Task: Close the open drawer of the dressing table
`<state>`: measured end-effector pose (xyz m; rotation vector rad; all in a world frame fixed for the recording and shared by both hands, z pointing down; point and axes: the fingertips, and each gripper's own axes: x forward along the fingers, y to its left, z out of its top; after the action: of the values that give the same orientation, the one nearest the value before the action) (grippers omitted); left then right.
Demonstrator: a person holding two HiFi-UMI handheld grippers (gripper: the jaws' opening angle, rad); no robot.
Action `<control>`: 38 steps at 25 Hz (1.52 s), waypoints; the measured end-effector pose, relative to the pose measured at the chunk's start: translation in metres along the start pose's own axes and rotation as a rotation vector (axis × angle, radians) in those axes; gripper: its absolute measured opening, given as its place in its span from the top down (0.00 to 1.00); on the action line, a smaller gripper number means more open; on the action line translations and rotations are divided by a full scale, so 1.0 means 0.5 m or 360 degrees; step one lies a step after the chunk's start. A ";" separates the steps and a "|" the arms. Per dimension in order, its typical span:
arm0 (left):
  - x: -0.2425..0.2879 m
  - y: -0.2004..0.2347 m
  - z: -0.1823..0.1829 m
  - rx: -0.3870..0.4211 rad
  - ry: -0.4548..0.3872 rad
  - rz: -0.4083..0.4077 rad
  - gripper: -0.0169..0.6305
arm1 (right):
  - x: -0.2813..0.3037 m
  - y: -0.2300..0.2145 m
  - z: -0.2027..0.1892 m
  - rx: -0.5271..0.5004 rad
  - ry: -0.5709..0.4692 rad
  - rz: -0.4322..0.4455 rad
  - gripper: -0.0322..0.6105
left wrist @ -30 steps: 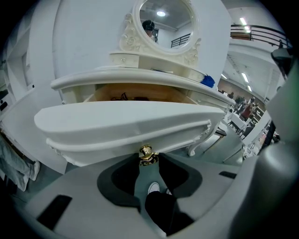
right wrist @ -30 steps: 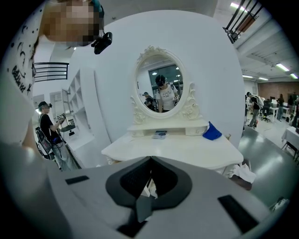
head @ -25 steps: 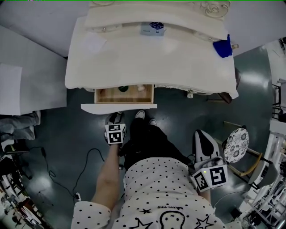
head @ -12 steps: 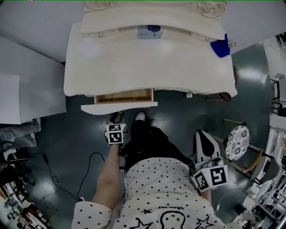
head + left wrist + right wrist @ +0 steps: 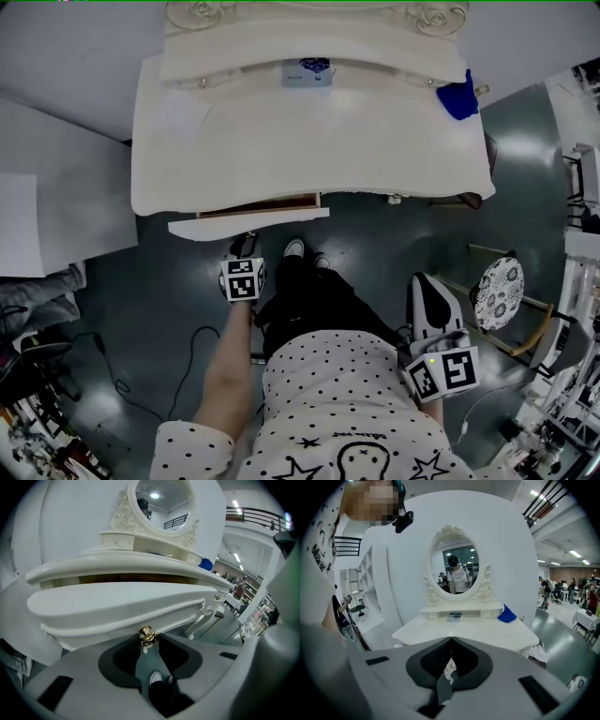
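Gripping the brass knob [image 5: 146,633] of the drawer [image 5: 248,225], the left gripper [image 5: 242,247] has its jaws closed on either side of it, with the knob right at their tips. The drawer hangs under the front edge of the dressing table's surface [image 5: 309,141], left of the middle. It is nearly in: its white front stands out just a little, and only a thin strip of the wooden inside shows.

The right gripper [image 5: 422,286] is held well apart at the person's right side, away from the surface, its jaws together at the tips with nothing between them.

A blue cloth [image 5: 457,98] lies at the back right corner, and a small box [image 5: 307,73] sits at the middle of the back edge below the oval mirror [image 5: 458,564].
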<state>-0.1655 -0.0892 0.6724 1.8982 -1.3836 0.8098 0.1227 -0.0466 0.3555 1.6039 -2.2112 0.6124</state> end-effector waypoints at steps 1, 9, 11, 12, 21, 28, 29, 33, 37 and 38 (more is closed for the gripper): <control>0.002 0.001 0.004 0.0004 -0.0001 -0.0002 0.77 | 0.001 0.000 0.001 0.0000 0.0000 -0.0005 0.94; 0.019 0.009 0.024 0.0026 -0.0008 -0.0030 0.77 | 0.011 0.000 0.008 0.0004 -0.0004 -0.0048 0.94; 0.025 0.011 0.027 0.0032 -0.0012 -0.0039 0.77 | 0.017 0.000 0.009 -0.0002 -0.0004 -0.0057 0.94; 0.027 0.012 0.029 0.0034 -0.0012 -0.0041 0.77 | 0.020 0.001 0.011 -0.0006 -0.0003 -0.0061 0.94; 0.040 0.016 0.049 0.0046 -0.0016 -0.0056 0.77 | 0.036 0.004 0.019 -0.0013 0.0003 -0.0067 0.94; 0.049 0.024 0.066 0.0060 -0.0031 -0.0062 0.77 | 0.043 0.004 0.024 -0.0015 0.0013 -0.0088 0.94; 0.050 0.025 0.067 0.0059 -0.0034 -0.0062 0.77 | 0.044 0.004 0.024 -0.0014 0.0015 -0.0090 0.94; 0.055 0.027 0.073 0.0054 -0.0044 -0.0063 0.77 | 0.051 0.004 0.027 -0.0018 0.0019 -0.0092 0.94; 0.059 0.030 0.081 0.0051 -0.0048 -0.0055 0.77 | 0.057 0.002 0.030 -0.0026 0.0028 -0.0094 0.94; 0.061 0.030 0.083 0.0048 -0.0047 -0.0055 0.77 | 0.060 0.001 0.031 -0.0028 0.0031 -0.0095 0.94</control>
<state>-0.1679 -0.1429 0.6737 1.9588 -1.3598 0.7931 0.1127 -0.0787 0.3574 1.6420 -2.1409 0.5877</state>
